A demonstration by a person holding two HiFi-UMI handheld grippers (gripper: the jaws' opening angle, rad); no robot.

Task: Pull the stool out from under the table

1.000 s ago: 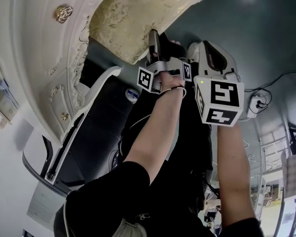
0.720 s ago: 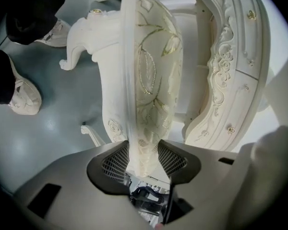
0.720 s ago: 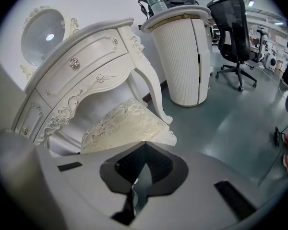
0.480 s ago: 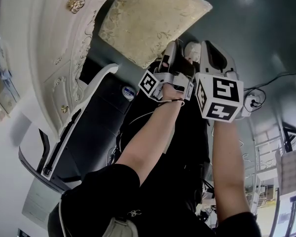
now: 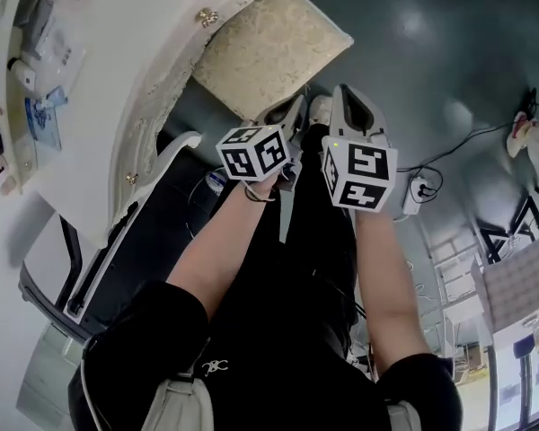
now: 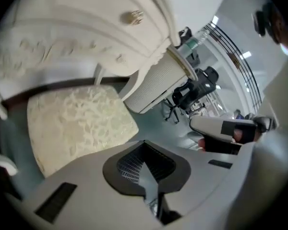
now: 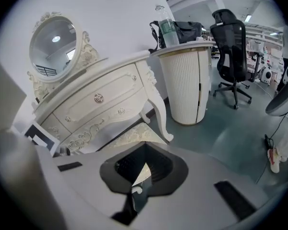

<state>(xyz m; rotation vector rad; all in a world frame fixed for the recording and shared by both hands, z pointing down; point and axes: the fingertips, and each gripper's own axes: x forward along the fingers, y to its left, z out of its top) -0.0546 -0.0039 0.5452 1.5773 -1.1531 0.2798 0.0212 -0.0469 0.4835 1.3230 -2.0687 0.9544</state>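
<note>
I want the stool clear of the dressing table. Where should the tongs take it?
Probably best to take the stool by the cushion edge facing the person, coming from the open floor. That flat padded rim is exposed, while the opposite side sits against the dressing table.

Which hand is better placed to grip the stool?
Left, probably: the left gripper hangs nearer the stool, large in its view; its jaws just closed, empty. The right gripper faces the table.

Black office chair [image 7: 230, 42] beside ribbed white cabinet [image 7: 185, 85]; bottle [image 7: 166, 30], black bag [image 7: 188, 31] on top.
</note>
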